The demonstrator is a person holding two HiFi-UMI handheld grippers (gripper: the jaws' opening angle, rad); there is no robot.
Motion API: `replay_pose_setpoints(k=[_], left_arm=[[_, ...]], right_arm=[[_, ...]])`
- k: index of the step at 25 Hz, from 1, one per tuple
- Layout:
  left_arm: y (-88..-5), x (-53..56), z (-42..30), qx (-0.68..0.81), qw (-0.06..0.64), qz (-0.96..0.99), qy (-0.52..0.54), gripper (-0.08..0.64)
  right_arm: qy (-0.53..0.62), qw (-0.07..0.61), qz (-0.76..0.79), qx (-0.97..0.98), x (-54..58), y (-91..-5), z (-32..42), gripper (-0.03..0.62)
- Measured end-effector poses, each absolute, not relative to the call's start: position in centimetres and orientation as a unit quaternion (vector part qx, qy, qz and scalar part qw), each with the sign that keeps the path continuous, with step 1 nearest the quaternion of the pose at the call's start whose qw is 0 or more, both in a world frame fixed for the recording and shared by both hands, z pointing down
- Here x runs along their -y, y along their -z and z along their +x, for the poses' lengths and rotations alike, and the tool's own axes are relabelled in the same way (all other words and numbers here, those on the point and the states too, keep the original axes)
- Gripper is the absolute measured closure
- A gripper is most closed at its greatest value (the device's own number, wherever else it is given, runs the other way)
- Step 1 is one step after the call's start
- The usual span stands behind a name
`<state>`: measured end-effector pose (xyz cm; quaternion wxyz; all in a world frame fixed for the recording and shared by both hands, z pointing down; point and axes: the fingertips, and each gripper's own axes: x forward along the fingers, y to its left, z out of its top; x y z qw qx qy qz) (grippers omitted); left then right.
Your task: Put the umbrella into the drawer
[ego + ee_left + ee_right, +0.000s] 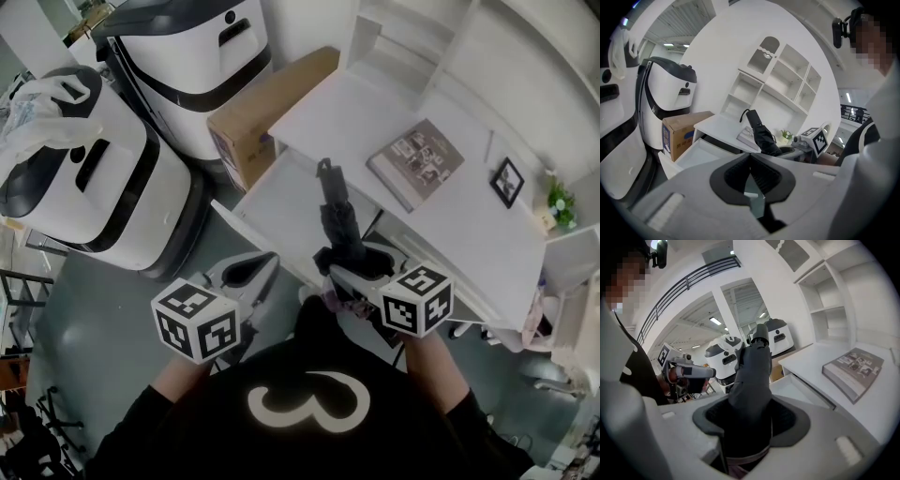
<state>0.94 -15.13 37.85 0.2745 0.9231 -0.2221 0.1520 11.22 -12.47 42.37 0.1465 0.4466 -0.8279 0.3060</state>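
Observation:
A folded black umbrella (336, 220) stands tilted forward over the open white drawer (272, 202), its strap end up. My right gripper (361, 264) is shut on the umbrella's lower part. In the right gripper view the umbrella (752, 376) fills the gap between the jaws of the right gripper (750, 425). My left gripper (246, 272) hangs to the left of the umbrella, short of the drawer's front. In the left gripper view the ribbed pads of the left gripper (750, 176) meet with nothing between them, and the umbrella (764, 137) and drawer (696, 152) lie ahead.
The drawer belongs to a white desk (469, 253) with a book (417, 161), a small picture frame (507, 181) and a plant (561, 202). A cardboard box (267, 103) stands left of the desk. Two white machines (84, 178) (187, 56) stand further left.

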Motion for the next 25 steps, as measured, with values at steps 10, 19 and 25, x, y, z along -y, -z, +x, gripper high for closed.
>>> replay_pose_setpoints(k=[10, 19, 25], left_arm=[[-39.5, 20.8, -0.5, 0.284, 0.304, 0.896, -0.152, 0.551], [-42.6, 24.6, -2.1, 0.326, 0.336, 0.870, -0.154, 0.551], [-44.3, 25.8, -2.7, 0.347, 0.354, 0.855, -0.154, 0.551]], right_arm=[[-0.341, 0.209, 0.389, 0.830, 19.6, -48.2, 10.7, 0.359], [-0.379, 0.264, 0.345, 0.817, 23.7, -54.6, 9.8, 0.359], [-0.400, 0.299, 0.334, 0.799, 25.2, -58.9, 9.9, 0.359]])
